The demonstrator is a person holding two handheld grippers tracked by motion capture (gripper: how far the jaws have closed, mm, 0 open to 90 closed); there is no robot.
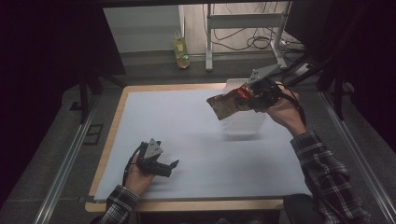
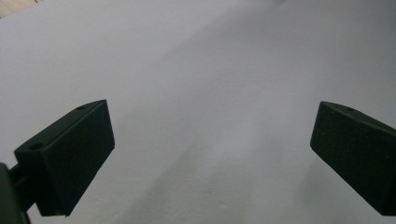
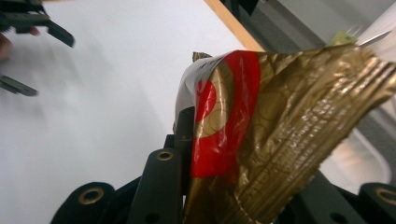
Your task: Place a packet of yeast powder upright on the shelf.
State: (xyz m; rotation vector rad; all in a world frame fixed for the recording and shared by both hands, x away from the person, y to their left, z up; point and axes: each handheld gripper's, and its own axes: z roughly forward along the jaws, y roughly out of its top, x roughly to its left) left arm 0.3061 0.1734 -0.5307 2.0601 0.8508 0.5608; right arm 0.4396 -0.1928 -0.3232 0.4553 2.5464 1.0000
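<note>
Gold packet [image 3: 280,121], red-banded in the right gripper view, hangs pinched in right tongs [image 1: 250,98]; left tongs [image 1: 170,167] spread.

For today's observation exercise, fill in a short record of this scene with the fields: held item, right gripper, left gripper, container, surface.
held item: crinkled gold and red packet
right gripper: shut on the packet, lifted above the table
left gripper: open, nothing between its jaws, low over the sheet
container: clear plastic box, under the packet
surface: pale sheet on a wooden table
</note>
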